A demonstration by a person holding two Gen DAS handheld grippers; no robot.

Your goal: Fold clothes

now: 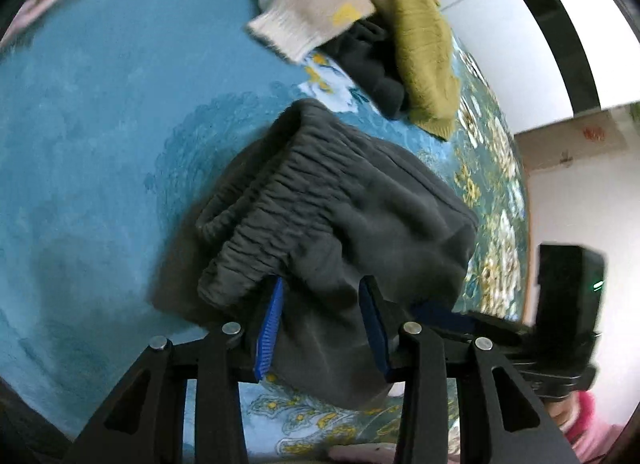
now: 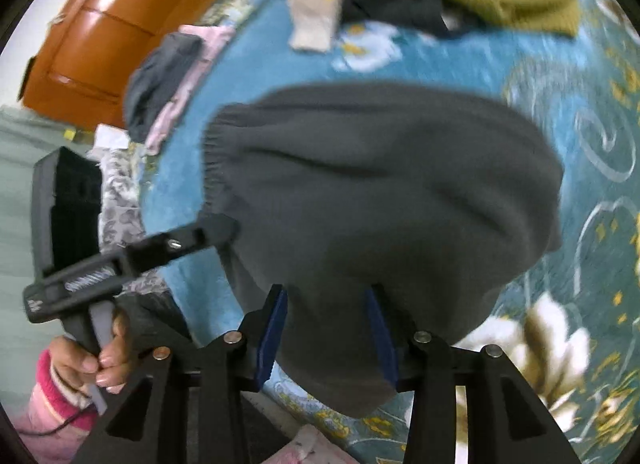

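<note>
the left gripper (image 1: 324, 320) and right gripper (image 2: 328, 328) each pinch the dark grey sweatpants (image 1: 340, 216). the folded bundle hangs above the blue floral blanket (image 1: 100, 124).

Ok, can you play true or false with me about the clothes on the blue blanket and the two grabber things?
1. The dark grey pants hang between the fingers of the left gripper. True.
2. The right gripper is holding nothing. False: grey cloth from the same pants sits between its fingers.
3. A mustard-yellow knit lies in the pile at the far end of the blue blanket. True.
4. The beige sleeve with a yellow patch is caught in the left gripper. False: it lies far off, in the pile by the mustard knit.
5. The pants have a bright red waistband. False: the gathered waistband is dark grey like the rest.
</note>
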